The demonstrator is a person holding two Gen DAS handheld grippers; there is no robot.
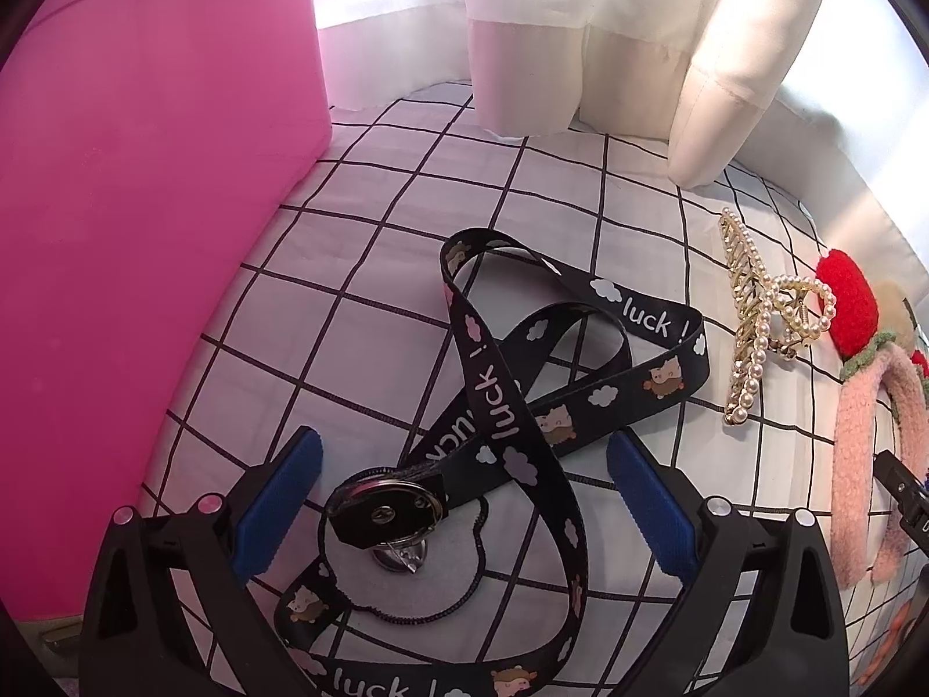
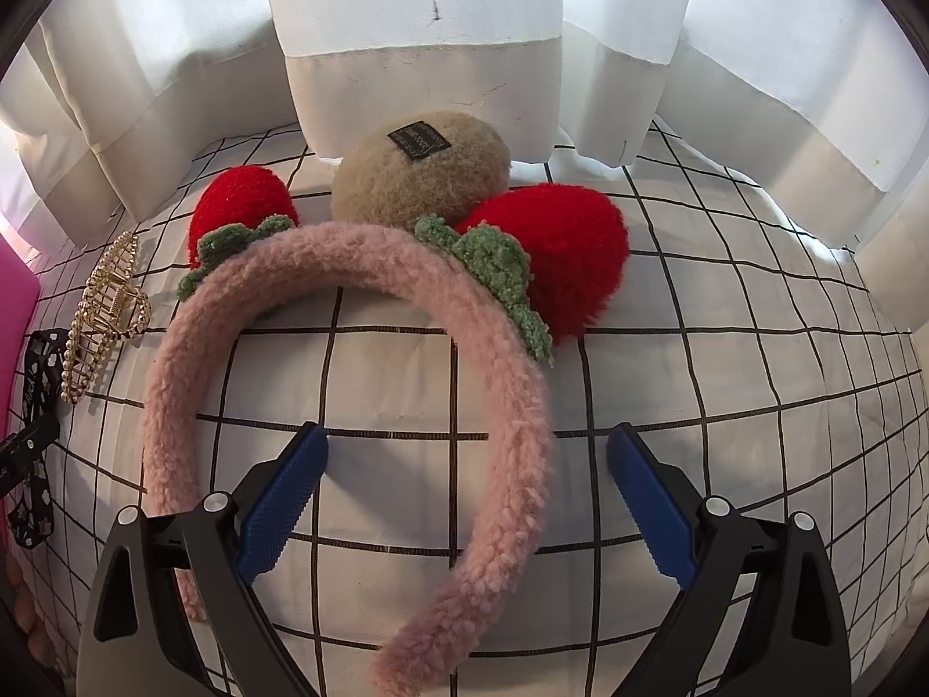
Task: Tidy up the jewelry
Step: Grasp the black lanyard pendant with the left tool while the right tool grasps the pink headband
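A black "luck!" lanyard (image 1: 511,383) lies coiled on the checked white cloth (image 1: 360,302), its metal clip end (image 1: 386,514) between the wide-apart blue pads of my left gripper (image 1: 464,493), which stands open over it without touching. To its right lies a gold pearl hair claw (image 1: 755,331). In the right wrist view a fuzzy pink headband (image 2: 348,302) with red strawberry puffs (image 2: 557,250) lies flat; one of its arms runs between the spread fingers of my right gripper (image 2: 467,493), open, pads apart from it. The claw (image 2: 98,319) and lanyard (image 2: 35,383) show at the left.
A tall pink box (image 1: 145,232) stands at the left of the cloth. White curtains (image 2: 464,29) hang along the far edge. A tan fuzzy pad with a black label (image 2: 421,174) sits behind the headband. The other gripper's black body (image 2: 23,453) shows at the left edge.
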